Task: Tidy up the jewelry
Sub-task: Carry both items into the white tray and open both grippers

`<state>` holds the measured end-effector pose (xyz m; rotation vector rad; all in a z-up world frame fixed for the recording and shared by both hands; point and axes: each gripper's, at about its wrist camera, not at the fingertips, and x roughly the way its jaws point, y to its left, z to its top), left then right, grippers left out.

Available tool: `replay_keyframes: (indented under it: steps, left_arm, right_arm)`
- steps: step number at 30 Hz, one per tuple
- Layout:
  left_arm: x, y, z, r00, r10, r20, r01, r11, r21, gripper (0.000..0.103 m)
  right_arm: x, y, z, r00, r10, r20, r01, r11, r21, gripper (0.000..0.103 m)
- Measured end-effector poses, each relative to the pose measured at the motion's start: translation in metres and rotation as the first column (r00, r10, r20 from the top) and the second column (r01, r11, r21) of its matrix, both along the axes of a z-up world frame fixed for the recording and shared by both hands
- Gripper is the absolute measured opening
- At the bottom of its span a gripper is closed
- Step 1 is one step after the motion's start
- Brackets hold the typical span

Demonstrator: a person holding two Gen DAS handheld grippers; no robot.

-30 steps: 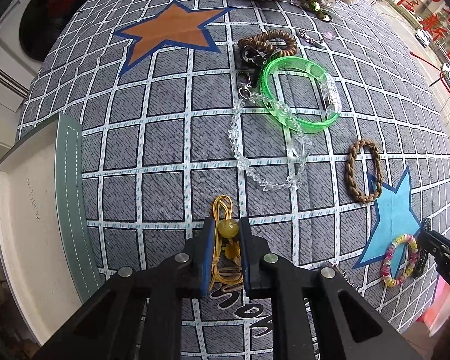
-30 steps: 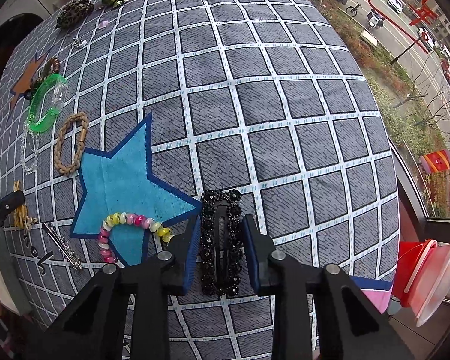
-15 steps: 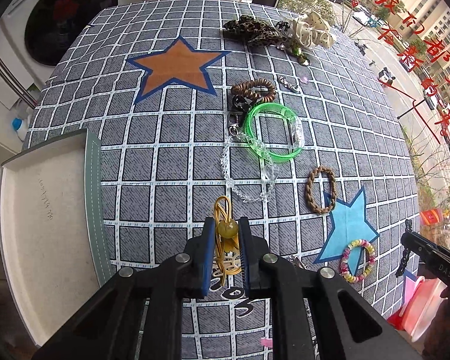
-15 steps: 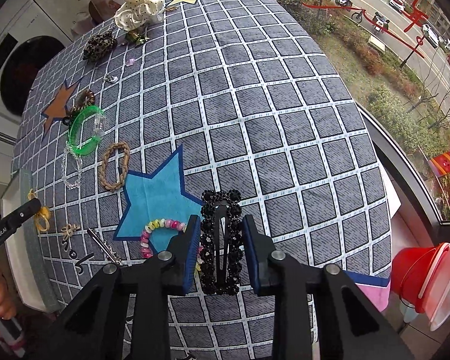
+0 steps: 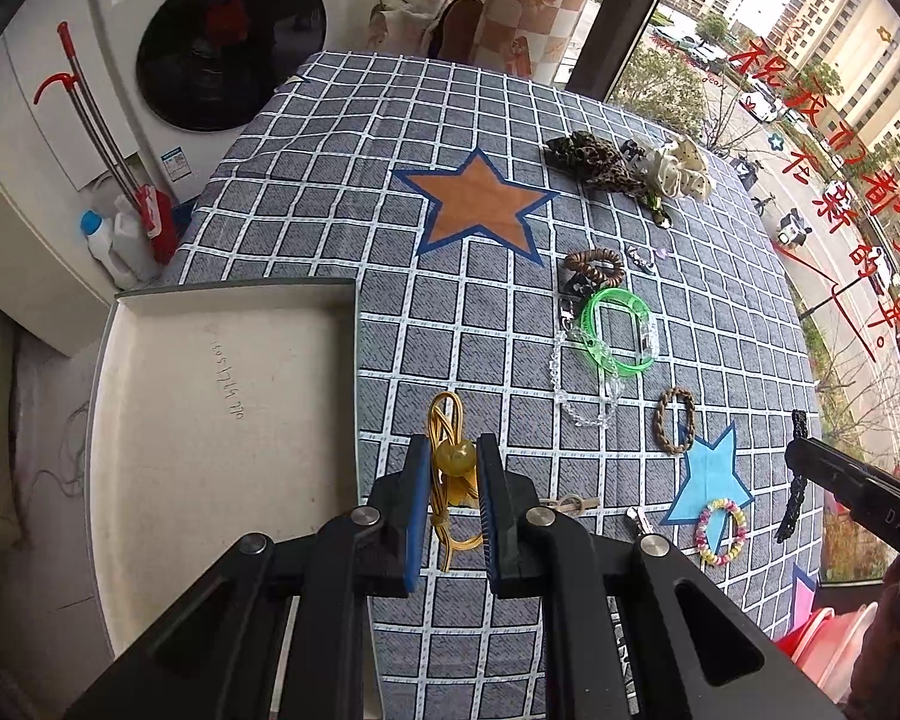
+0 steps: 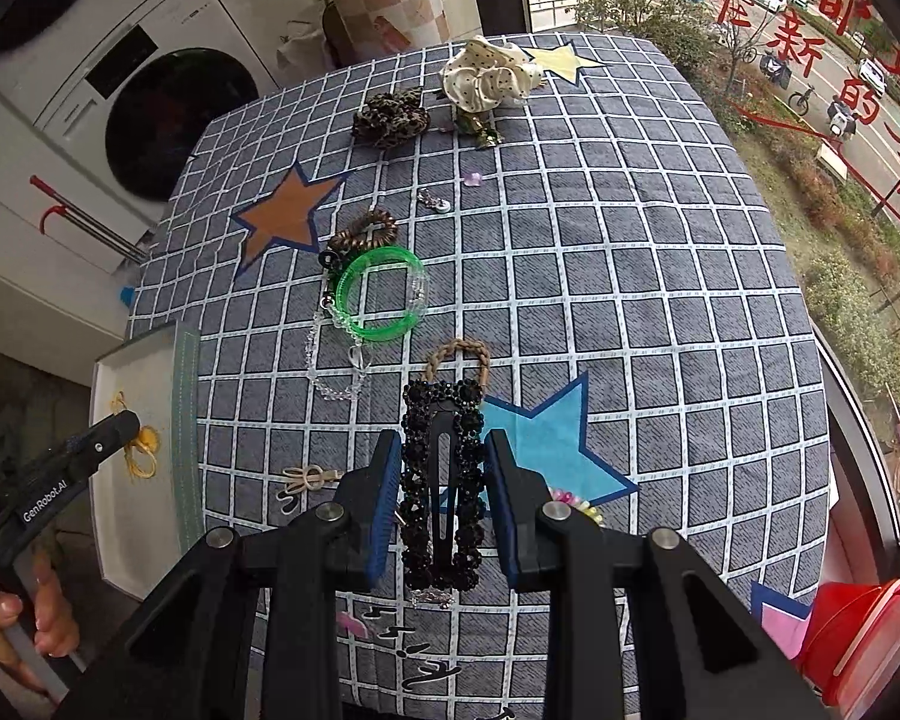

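Note:
My left gripper (image 5: 453, 468) is shut on a yellow bead cord ornament (image 5: 455, 457) and holds it in the air beside the right rim of the white tray (image 5: 222, 420). My right gripper (image 6: 441, 468) is shut on a black beaded hair clip (image 6: 443, 480) and holds it above the blue star patch (image 6: 546, 438). From the right wrist view the ornament (image 6: 141, 450) hangs over the tray (image 6: 144, 372). The right gripper with the clip (image 5: 798, 480) shows at the right edge of the left wrist view.
On the checked cloth lie a green bangle (image 5: 621, 330), a clear bead bracelet (image 5: 582, 402), a braided brown ring (image 5: 675, 429), a pastel bead bracelet (image 5: 720, 531), a brown coil tie (image 5: 594, 264), scrunchies (image 6: 486, 78) and small clips (image 6: 306, 480). Red containers (image 6: 858, 636) stand off the right corner.
Both grippers have risen well above the table with their items. The left gripper has shifted left toward the tray; the right has moved back toward the table's near edge.

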<state>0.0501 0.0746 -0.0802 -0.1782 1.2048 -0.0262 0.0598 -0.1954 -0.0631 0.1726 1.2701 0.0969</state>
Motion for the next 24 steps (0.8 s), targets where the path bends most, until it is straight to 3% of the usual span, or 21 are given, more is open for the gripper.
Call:
replay_keyframes:
  steps: [5, 12, 17, 24]
  left_arm:
    - [-0.010, 0.048, 0.005, 0.995, 0.095, 0.020, -0.095, 0.995, 0.013, 0.022]
    - [-0.014, 0.105, -0.010, 0.980, 0.198, 0.026, -0.199, 0.980, 0.017, 0.022]
    - [-0.004, 0.128, -0.037, 0.972, 0.234, 0.016, -0.234, 0.972, 0.026, 0.022]
    - [0.010, 0.146, -0.080, 0.962, 0.272, -0.021, -0.271, 0.962, 0.038, 0.022]
  right_arm:
    - [0.016, 0.067, 0.008, 0.991, 0.133, 0.023, -0.134, 0.990, 0.053, 0.031]
    - [0.036, 0.166, 0.000, 0.952, 0.303, 0.049, -0.307, 0.944, 0.122, 0.031]
    - [0.049, 0.222, -0.024, 0.925, 0.378, 0.043, -0.380, 0.912, 0.155, 0.031]
    - [0.070, 0.267, -0.067, 0.907, 0.422, 0.011, -0.418, 0.895, 0.157, 0.031]
